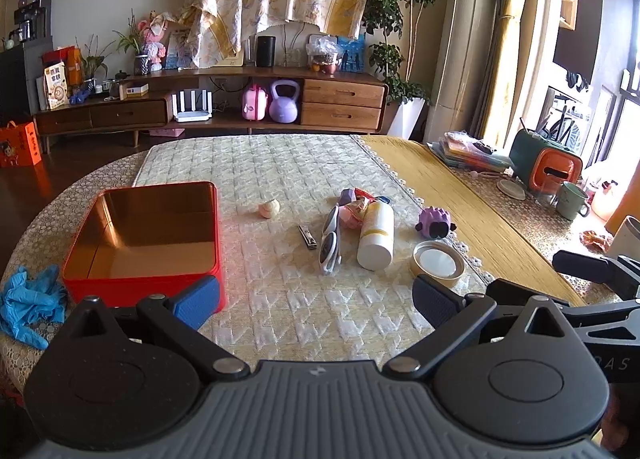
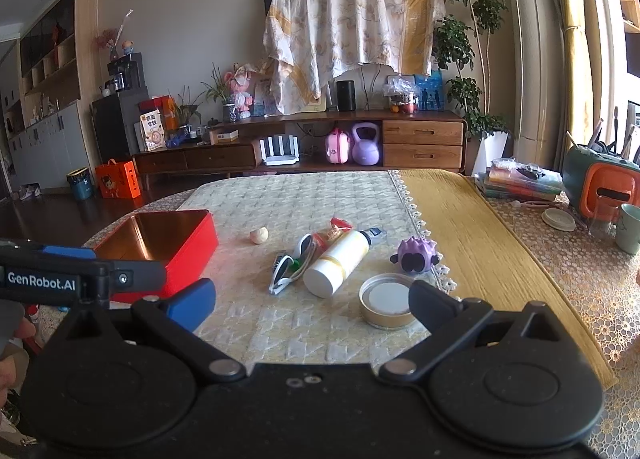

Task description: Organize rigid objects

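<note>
An empty red tin box (image 1: 144, 237) (image 2: 168, 247) sits on the left of the quilted mat. To its right lie a small cream ball (image 1: 268, 208) (image 2: 259, 235), nail clippers (image 1: 307, 236), white sunglasses (image 1: 331, 245) (image 2: 292, 265), a white bottle on its side (image 1: 376, 235) (image 2: 338, 263), snack packets (image 1: 356, 205), a purple toy (image 1: 434, 223) (image 2: 416, 255) and a round gold lid (image 1: 438, 261) (image 2: 388, 301). My left gripper (image 1: 316, 301) is open, hovering near the table's front, empty. My right gripper (image 2: 312, 305) is open too, with its right finger just over the lid.
Blue gloves (image 1: 30, 299) lie at the table's left edge. A yellow runner (image 1: 460, 187) crosses the right side. Books (image 2: 520, 181), a green-orange container (image 2: 604, 183) and a mug (image 2: 630, 227) stand at the far right. A wooden TV cabinet (image 1: 208, 99) is beyond.
</note>
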The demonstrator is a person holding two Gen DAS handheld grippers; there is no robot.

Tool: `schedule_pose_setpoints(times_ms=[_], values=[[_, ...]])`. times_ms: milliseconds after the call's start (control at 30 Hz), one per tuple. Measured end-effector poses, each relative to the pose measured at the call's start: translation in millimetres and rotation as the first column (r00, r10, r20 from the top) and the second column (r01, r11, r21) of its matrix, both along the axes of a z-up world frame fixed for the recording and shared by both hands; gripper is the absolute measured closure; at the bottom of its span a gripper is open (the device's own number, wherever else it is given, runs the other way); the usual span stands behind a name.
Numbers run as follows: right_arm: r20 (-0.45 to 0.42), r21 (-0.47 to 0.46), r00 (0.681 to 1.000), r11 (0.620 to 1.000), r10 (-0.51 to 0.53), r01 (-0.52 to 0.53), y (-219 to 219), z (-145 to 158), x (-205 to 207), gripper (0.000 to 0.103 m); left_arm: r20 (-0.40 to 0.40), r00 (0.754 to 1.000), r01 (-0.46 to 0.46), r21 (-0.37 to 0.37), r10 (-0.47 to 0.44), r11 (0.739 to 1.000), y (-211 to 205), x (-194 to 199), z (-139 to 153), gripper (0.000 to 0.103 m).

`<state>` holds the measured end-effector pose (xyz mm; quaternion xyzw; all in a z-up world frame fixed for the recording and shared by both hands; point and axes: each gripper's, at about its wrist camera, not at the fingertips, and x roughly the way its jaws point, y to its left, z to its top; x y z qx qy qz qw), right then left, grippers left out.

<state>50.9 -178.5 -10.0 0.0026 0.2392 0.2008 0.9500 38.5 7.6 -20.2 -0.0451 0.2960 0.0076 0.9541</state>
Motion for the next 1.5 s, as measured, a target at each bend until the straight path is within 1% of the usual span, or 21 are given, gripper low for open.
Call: schedule_pose_setpoints(times_ms=[33, 133, 200, 467, 567, 633, 767, 833, 900, 1000, 1167, 1200, 1467, 1500], values=[[-0.001, -0.003, 1.000, 1.000, -0.001, 0.001, -1, -1, 2, 0.000, 0.000, 1.000, -0.005, 0.003, 0.005, 1.000, 1, 4, 0, 0.000], [-0.010, -0.005, 1.000, 1.000, -0.005, 0.005, -7, -2, 14, 0.000, -0.009, 1.000, -0.002, -0.028, 0.001, 1.000, 5, 18, -1, 0.000], [-0.014, -0.010, 1.000, 1.000, -0.013, 0.012, -12, -4, 22, 0.000, -0.023, 1.000, 0.006, -0.037, -0.007, 0.999, 6, 28, -3, 0.000], [-0.070, -0.061, 0.997, 0.998, -0.031, 0.026, -28, -26, 64, 0.001, -0.047, 0.995, 0.084, -0.044, -0.086, 0.995, -9, 80, -13, 0.000], [-0.093, -0.091, 0.995, 0.996, -0.027, 0.019, -30, -35, 78, 0.001, -0.059, 0.990, 0.123, -0.023, -0.124, 0.992, -22, 103, -19, 0.000], [-0.103, -0.122, 0.994, 0.993, -0.021, 0.009, -30, -42, 86, 0.003, -0.065, 0.986, 0.152, 0.006, -0.152, 0.988, -33, 118, -23, 0.000], [-0.130, -0.156, 0.991, 0.988, -0.013, -0.008, -30, -54, 103, 0.005, -0.111, 0.974, 0.202, 0.035, -0.197, 0.979, -50, 150, -38, 0.000], [-0.138, -0.158, 0.990, 0.987, -0.009, -0.014, -30, -58, 111, 0.005, -0.143, 0.965, 0.229, 0.035, -0.222, 0.973, -57, 165, -46, 0.000], [-0.150, -0.165, 0.989, 0.986, -0.015, -0.010, -29, -63, 120, 0.006, -0.169, 0.959, 0.235, 0.041, -0.225, 0.971, -62, 179, -54, 0.000], [-0.175, -0.164, 0.984, 0.986, -0.018, -0.011, -29, -70, 131, 0.008, -0.202, 0.951, 0.243, 0.032, -0.232, 0.969, -66, 197, -63, 0.000], [-0.203, -0.171, 0.979, 0.985, -0.011, -0.024, -26, -80, 144, 0.016, -0.232, 0.942, 0.259, 0.037, -0.244, 0.965, -74, 219, -75, 0.001], [-0.207, -0.172, 0.978, 0.985, -0.010, -0.027, -25, -82, 146, 0.016, -0.240, 0.940, 0.258, 0.040, -0.242, 0.965, -75, 222, -77, 0.001], [-0.227, -0.182, 0.974, 0.983, -0.006, -0.036, -19, -92, 154, 0.019, -0.285, 0.928, 0.270, 0.075, -0.239, 0.960, -84, 244, -91, 0.020], [-0.228, -0.183, 0.974, 0.982, -0.006, -0.037, -19, -93, 154, 0.019, -0.294, 0.926, 0.269, 0.078, -0.235, 0.960, -85, 246, -94, 0.021]])
